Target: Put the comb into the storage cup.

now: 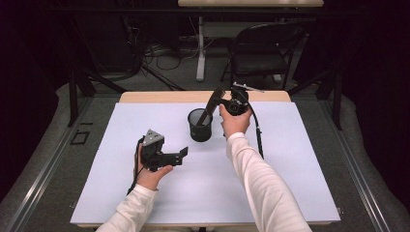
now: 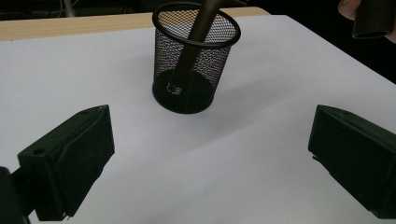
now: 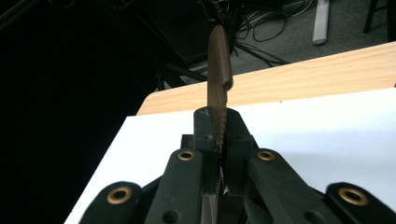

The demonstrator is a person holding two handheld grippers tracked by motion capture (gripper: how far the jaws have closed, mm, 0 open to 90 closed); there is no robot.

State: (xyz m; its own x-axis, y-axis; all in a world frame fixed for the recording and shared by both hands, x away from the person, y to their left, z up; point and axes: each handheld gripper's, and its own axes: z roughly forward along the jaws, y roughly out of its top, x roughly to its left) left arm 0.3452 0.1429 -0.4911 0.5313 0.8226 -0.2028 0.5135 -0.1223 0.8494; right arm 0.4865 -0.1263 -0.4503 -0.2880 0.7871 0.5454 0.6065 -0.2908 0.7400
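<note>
A brown-handled knife point(image 3: 219, 70), pinched by the right tongs point(image 1: 223, 100), is judged mid-insertion into the mesh cup point(image 2: 195, 65) ahead of the spread, idle left tongs point(image 1: 183, 153); release is needed next.

Brown knife point(image 1: 212, 102) tilted in black mesh cup point(image 1: 199, 124).

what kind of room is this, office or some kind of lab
Probably a lab or recording studio rather than an ordinary office: a white-covered table ringed by dark curtains, loose cables on the floor, a folding chair, and a person working a handheld claw in each hand.
</note>
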